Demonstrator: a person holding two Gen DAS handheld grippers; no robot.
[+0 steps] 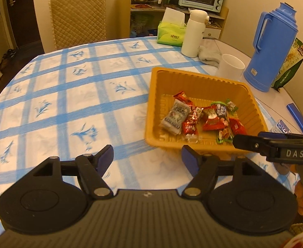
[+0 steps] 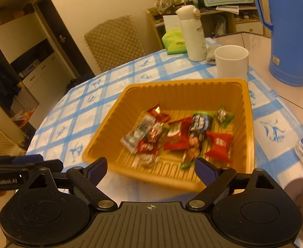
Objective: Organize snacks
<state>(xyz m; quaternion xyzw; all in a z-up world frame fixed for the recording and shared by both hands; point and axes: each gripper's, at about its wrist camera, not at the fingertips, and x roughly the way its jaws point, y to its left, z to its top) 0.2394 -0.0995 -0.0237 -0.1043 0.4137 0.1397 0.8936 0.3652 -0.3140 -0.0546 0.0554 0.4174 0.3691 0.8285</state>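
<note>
Table [image 1: 68, 95]: round, under a blue-and-white checked cloth; it carries everything below.
Thermos [image 1: 272, 47]: tall blue jug with a handle, upright at the far right, well behind the tray.
White flask [image 1: 192, 33]: upright near the far edge, a green tissue pack [image 1: 170, 34] just beside it.
White cup [image 2: 231, 62]: upright, just behind the tray's far rim.
Tray [image 2: 172, 88]: deep orange plastic tub with ribbed walls, on the cloth directly ahead of the right gripper and ahead-right of the left gripper.
Snacks [image 2: 176, 136]: small wrapped pieces, red, silver and green, lying loose together on the tray floor; none on the cloth.
Left gripper [image 1: 147, 155]: jaws spread, nothing between the blue pads; it hangs over bare cloth, its right finger close to the tray's near-left corner.
Right gripper [image 2: 150, 168]: jaws wide apart and empty, poised at the tray's near rim, snacks just beyond the fingertips, untouched.
</note>
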